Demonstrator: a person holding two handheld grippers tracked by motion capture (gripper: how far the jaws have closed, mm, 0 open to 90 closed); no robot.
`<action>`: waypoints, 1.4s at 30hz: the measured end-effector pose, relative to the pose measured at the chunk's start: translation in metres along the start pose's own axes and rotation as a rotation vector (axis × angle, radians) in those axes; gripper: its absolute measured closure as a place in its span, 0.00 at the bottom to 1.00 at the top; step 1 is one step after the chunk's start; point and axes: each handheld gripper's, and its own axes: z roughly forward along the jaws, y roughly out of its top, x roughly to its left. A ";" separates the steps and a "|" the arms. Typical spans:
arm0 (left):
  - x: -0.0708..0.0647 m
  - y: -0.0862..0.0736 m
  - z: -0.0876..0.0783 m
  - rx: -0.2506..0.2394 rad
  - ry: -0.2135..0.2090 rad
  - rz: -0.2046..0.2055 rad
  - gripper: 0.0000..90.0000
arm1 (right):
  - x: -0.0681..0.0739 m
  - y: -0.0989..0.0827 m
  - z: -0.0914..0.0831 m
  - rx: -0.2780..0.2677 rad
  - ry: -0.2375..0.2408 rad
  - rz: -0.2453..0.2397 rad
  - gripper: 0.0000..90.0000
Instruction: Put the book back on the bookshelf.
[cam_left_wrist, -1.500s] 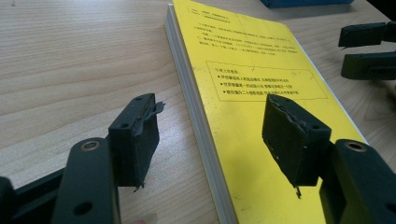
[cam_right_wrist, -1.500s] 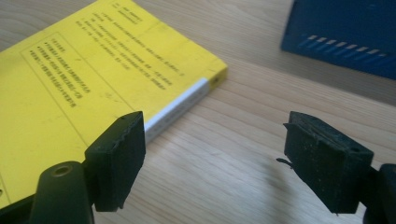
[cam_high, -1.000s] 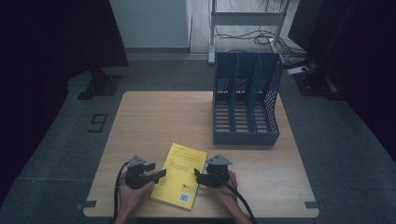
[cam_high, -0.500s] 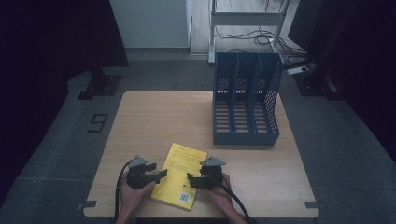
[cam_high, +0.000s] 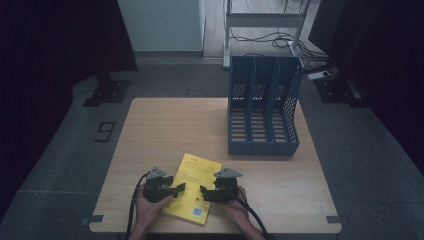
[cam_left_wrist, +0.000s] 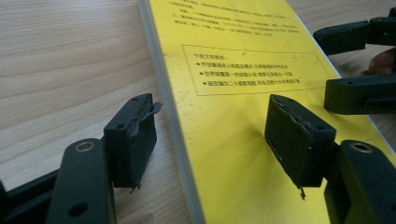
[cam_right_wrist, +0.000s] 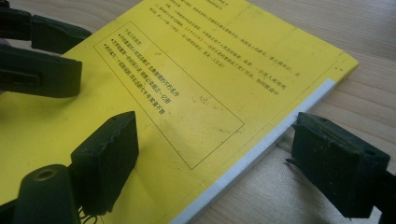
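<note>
**Black claws, grey plates**

Each matte black plastic left claw (cam_high: 176, 189) and right claw (cam_high: 205, 192) is carrying a grey three-cornered plate, trailing a black cable, showing round screws and worn, ragged-edged rubber pads (cam_left_wrist: 299, 135).

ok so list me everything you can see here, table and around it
book: one, yellow, flat on the table near the front edge, between the two grippers
file rack: one, blue, three slots, upright at the table's back right
table: one, light wood
metal stand: one, grey, on the floor behind the table, cables under it
floor marker: one, black figure nine, left of the table
left gripper: one, black, open, astride the book's left edge
right gripper: one, black, open, astride the book's right edge
hands: two, holding the grippers
</note>
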 end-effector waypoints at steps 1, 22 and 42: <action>-0.001 0.000 0.000 0.003 -0.005 0.002 0.37 | 0.000 0.000 0.000 0.000 0.000 0.000 0.16; -0.017 0.005 0.005 0.027 0.080 0.008 0.35 | 0.000 -0.001 0.000 -0.004 -0.004 0.005 0.17; -0.014 0.011 -0.011 -0.018 -0.020 -0.107 0.41 | -0.001 -0.001 -0.001 -0.008 -0.013 0.013 0.18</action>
